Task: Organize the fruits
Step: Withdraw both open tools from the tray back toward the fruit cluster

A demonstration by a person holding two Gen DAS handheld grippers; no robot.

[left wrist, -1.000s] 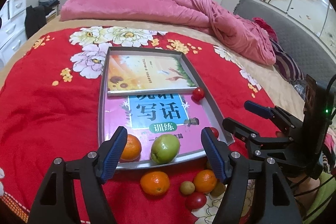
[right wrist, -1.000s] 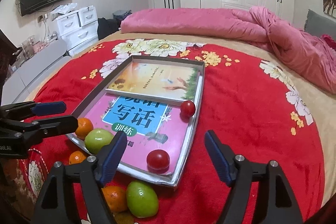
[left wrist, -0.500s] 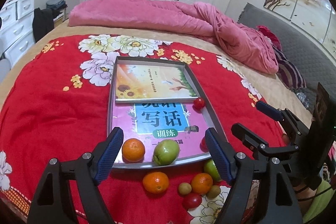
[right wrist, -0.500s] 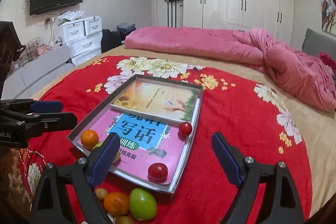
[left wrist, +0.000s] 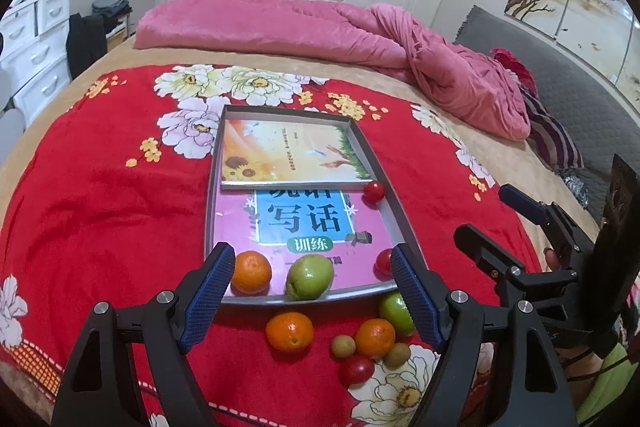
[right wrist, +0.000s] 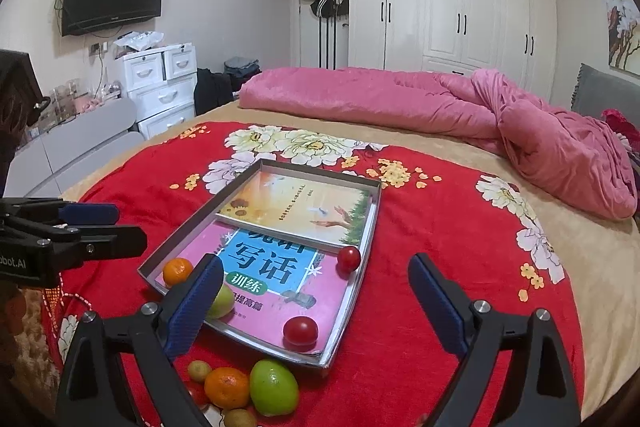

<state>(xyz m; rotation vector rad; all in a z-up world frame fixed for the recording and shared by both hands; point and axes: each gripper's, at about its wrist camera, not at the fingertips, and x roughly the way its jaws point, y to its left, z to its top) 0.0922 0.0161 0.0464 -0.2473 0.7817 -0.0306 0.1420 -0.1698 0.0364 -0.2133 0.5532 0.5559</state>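
Above the bed's red floral blanket, my left claw hangs wide and empty; my right claw, jaws just opening further, grips nothing. On the books in the metal tray lie an orange, a green apple and two cherry tomatoes. More fruit sits loose on the blanket just beside the tray's near edge.

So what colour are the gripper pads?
Blue, with a fine textured grid; clearest on the left gripper's pads in the left wrist view.
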